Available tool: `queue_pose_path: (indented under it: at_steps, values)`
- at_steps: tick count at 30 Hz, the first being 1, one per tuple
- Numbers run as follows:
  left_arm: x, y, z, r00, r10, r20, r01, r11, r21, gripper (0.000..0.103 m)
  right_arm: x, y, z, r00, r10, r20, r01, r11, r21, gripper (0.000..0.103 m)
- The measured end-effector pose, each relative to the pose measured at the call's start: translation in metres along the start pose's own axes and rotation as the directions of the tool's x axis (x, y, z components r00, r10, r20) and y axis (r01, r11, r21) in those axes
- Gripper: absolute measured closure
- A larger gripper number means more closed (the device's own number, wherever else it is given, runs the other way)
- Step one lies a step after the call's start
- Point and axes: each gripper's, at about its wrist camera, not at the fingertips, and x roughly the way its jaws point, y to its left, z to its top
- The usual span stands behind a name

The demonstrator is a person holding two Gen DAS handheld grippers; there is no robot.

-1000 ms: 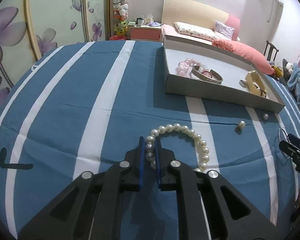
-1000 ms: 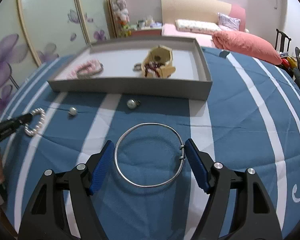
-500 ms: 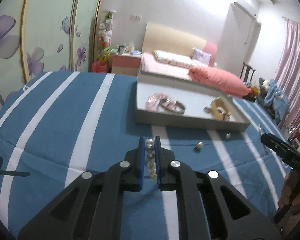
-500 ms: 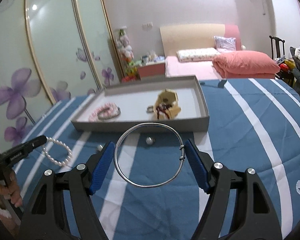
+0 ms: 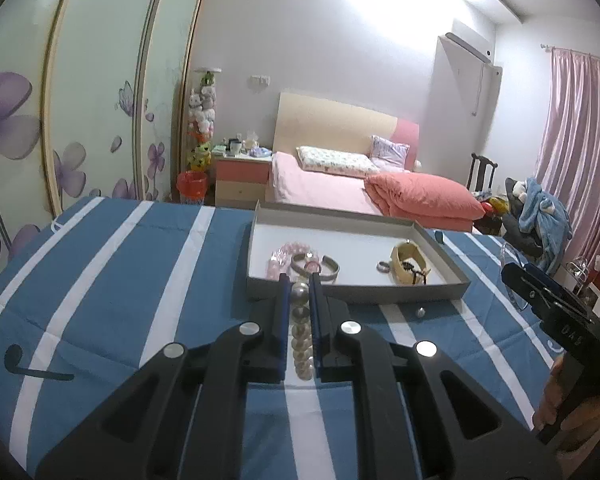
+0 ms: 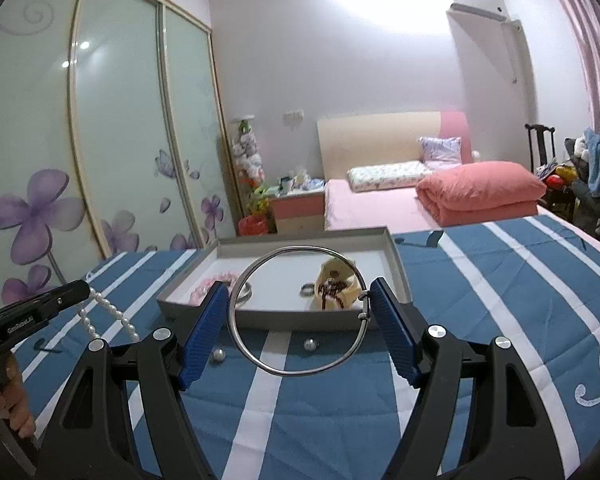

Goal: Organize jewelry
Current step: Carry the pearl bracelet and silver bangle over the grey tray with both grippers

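Left tool (image 5: 300, 292), lower centre of its view, is clamped on the pearl bracelet (image 5: 301, 332), lifted short of the grey tray (image 5: 356, 294). Right tool (image 6: 298, 312) squeezes the silver bangle (image 6: 298, 310) across its width. Risks: the smooth hoop could spring free, or the dangling pearls could snag the tray wall.

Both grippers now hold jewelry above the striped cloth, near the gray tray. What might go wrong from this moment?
1. The left gripper pinches only a few beads of the pearl bracelet; the hanging loop may swing and catch the gray tray wall.
2. The right gripper holds the silver bangle only at its two sides, so it could slip or tilt out.
3. A dropped piece might knock the loose pearls.
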Motion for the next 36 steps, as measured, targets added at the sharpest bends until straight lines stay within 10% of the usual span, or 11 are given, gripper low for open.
queue_pose_path:
  at_steps: [36]
  values:
    - [0.005,-0.041,0.022,0.994,0.056,0.093,-0.063,0.995,0.075,0.093,-0.003,0.007,0.018,0.978,-0.099,0.184,0.106,0.994,-0.03,0.03]
